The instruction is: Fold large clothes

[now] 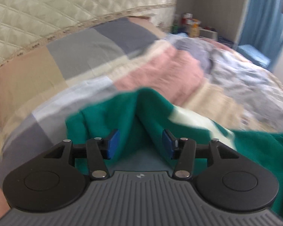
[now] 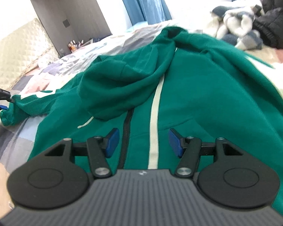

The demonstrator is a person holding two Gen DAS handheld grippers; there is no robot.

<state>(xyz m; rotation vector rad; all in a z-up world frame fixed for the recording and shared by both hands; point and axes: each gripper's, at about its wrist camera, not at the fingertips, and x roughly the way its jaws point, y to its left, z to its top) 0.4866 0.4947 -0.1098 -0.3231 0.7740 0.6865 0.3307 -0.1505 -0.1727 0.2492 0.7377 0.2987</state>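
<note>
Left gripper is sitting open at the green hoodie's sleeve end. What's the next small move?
Probably close the left gripper on the sleeve fold that rises between its open pads, then carry it over the hoodie body. The sleeve lies stretched out to the side, unfolded; the right gripper hovers open above the zipper.

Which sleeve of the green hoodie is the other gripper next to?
The sleeve stretched out to the picture's left. The left gripper sits open at its cuff; the other side of the green hoodie has no gripper nearby.
</note>
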